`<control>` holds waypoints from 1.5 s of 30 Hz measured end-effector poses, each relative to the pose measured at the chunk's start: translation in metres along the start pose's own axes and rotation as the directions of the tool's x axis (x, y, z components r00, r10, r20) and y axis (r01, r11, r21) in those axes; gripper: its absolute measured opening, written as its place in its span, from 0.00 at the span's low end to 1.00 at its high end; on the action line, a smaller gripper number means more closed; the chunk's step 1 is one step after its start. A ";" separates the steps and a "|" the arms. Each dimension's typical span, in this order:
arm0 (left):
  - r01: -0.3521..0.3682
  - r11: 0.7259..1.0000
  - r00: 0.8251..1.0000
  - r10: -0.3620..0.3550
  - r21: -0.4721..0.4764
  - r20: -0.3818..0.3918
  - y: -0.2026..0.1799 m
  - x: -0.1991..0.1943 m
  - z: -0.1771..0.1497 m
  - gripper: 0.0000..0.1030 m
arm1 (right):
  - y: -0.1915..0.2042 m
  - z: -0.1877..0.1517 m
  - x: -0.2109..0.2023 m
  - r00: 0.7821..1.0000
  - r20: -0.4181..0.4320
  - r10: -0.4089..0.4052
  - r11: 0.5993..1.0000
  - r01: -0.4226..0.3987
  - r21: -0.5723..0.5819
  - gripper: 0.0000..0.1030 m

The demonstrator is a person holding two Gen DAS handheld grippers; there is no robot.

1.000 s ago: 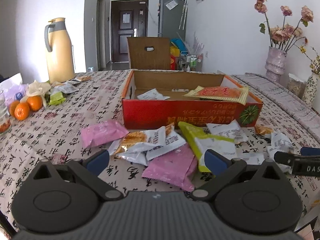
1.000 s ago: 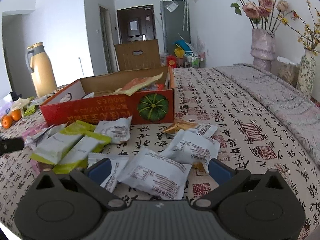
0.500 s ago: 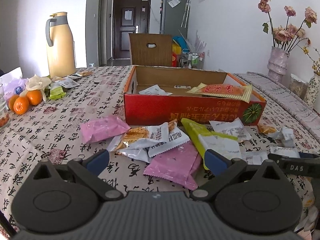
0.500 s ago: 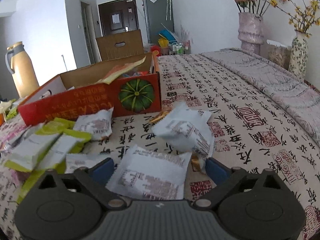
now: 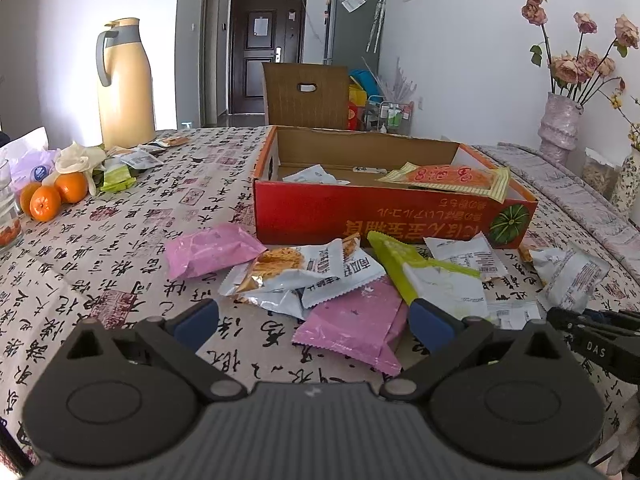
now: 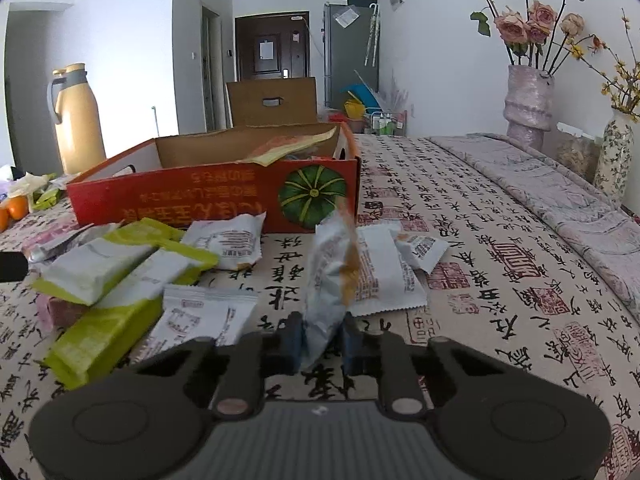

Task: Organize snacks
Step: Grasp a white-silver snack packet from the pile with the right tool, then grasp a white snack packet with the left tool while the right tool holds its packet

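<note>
My right gripper (image 6: 320, 340) is clamped on a white snack packet (image 6: 330, 272). Its jaws have just been closing, and the packet now stands on edge between the pads, rising straight ahead of the fingertips with its orange-printed seam turned to the right. Whether its lower corner is clear of the tablecloth (image 6: 500, 280) I cannot tell.

Just beyond the held packet, and slightly right, lie two more white packets (image 6: 384, 276) flat on the cloth. Ahead and to the left of the right gripper sit a white packet (image 6: 230, 246), a flat white sachet (image 6: 200, 314) near the left pad, and yellow-green packets (image 6: 120, 280) stacked across one another.

My left gripper (image 5: 314, 318) has its jaws spread wide with nothing between the pads. Directly ahead of it lies a pink packet (image 5: 356, 326); further ahead are crumpled white-and-orange packets (image 5: 296, 268), a second pink packet (image 5: 208, 248) to the left, and a yellow-green packet (image 5: 424, 276) to the right.

Beyond both piles stands the red cardboard box (image 5: 380, 216), open at the top. It holds an orange-and-yellow packet (image 5: 448, 178) resting against the near wall and a white packet (image 5: 310, 174) on the floor of the box.

Progress, as I judge it: early. Few items are boxed; roughly ten remain on the cloth. The held packet needs carrying forward and left to the box.
</note>
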State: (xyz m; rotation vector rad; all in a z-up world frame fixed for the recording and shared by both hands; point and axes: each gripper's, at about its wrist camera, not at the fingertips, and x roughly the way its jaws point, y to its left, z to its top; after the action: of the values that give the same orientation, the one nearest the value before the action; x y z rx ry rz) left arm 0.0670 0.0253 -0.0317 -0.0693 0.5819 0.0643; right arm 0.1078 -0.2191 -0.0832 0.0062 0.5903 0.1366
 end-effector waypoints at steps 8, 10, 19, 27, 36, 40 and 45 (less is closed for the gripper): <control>-0.002 1.000 1.000 0.002 -0.004 -0.003 0.001 0.001 0.000 1.00 | 0.001 0.001 -0.006 1.000 0.029 0.012 1.000 -0.012 -0.004 0.16; -0.007 1.000 1.000 0.007 -0.007 -0.005 0.002 0.002 0.001 1.00 | 0.002 0.002 -0.008 0.999 0.042 0.012 1.000 -0.012 -0.005 0.16; -0.040 0.999 0.999 0.039 -0.028 -0.011 0.011 0.015 0.015 1.00 | 0.004 0.011 -0.018 0.995 0.097 0.015 1.000 -0.013 -0.014 0.16; -0.045 0.997 0.998 0.042 -0.064 -0.045 0.020 0.043 0.035 1.00 | 0.006 0.017 -0.017 0.993 0.115 0.011 1.000 -0.009 -0.020 0.16; -0.036 0.996 0.993 0.026 -0.086 -0.112 0.019 0.075 0.039 0.91 | 0.005 0.018 -0.008 0.995 0.101 0.009 1.000 -0.007 -0.017 0.16; -0.005 0.993 0.991 -0.011 -0.119 -0.135 0.023 0.080 0.037 0.73 | 0.004 0.018 -0.004 0.995 0.095 0.009 1.000 -0.007 -0.015 0.16; 0.019 0.992 0.992 -0.034 -0.123 -0.122 0.024 0.076 0.036 0.59 | 0.005 0.018 -0.001 0.996 0.086 0.014 1.000 -0.013 -0.015 0.16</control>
State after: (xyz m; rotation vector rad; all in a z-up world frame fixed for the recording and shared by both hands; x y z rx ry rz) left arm 0.1485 0.0553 -0.0445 -0.2007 0.7014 0.0697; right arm 0.1159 -0.2134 -0.0675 0.0025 0.5028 0.1526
